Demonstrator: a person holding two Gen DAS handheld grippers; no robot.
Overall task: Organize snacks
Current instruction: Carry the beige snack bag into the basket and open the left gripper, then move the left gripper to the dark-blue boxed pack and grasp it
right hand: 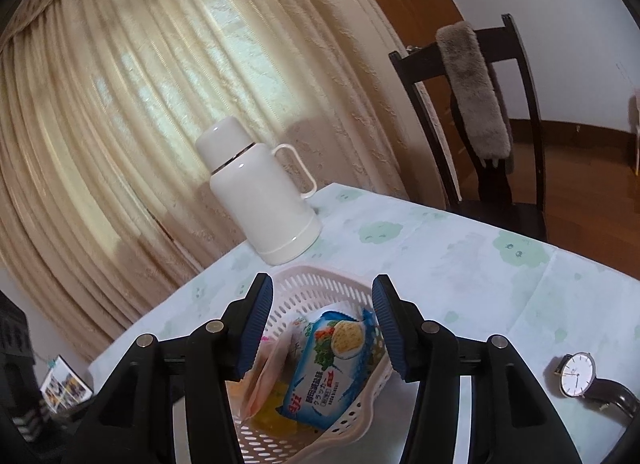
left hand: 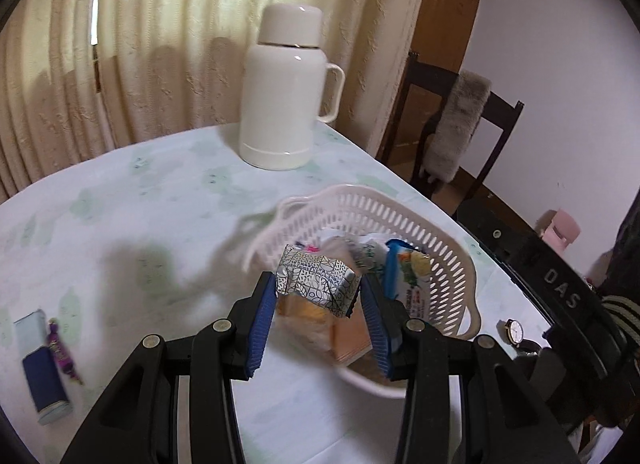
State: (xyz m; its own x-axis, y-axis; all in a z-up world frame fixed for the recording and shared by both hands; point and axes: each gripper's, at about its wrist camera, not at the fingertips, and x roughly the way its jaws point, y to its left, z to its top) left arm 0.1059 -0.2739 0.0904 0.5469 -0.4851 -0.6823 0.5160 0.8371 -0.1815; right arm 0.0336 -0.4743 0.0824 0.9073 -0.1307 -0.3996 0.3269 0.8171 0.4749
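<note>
My left gripper (left hand: 318, 296) is shut on a snack pack (left hand: 320, 288) with a silver patterned top and orange biscuits inside, held at the near left rim of the white slotted basket (left hand: 440, 240). The basket holds a blue cracker packet (left hand: 404, 276) and other wrapped snacks. My right gripper (right hand: 322, 320) is open and empty, hovering above the basket (right hand: 320, 288), with the blue cracker packet (right hand: 332, 360) seen between its fingers. A blue box (left hand: 42, 368) and a purple wrapped candy (left hand: 62, 356) lie on the tablecloth at the far left.
A white thermos jug (left hand: 286, 92) stands at the back of the table by the curtain. A wristwatch (right hand: 588, 378) lies right of the basket. A dark wooden chair (right hand: 492, 124) with a grey fur cover stands beyond the table's right edge.
</note>
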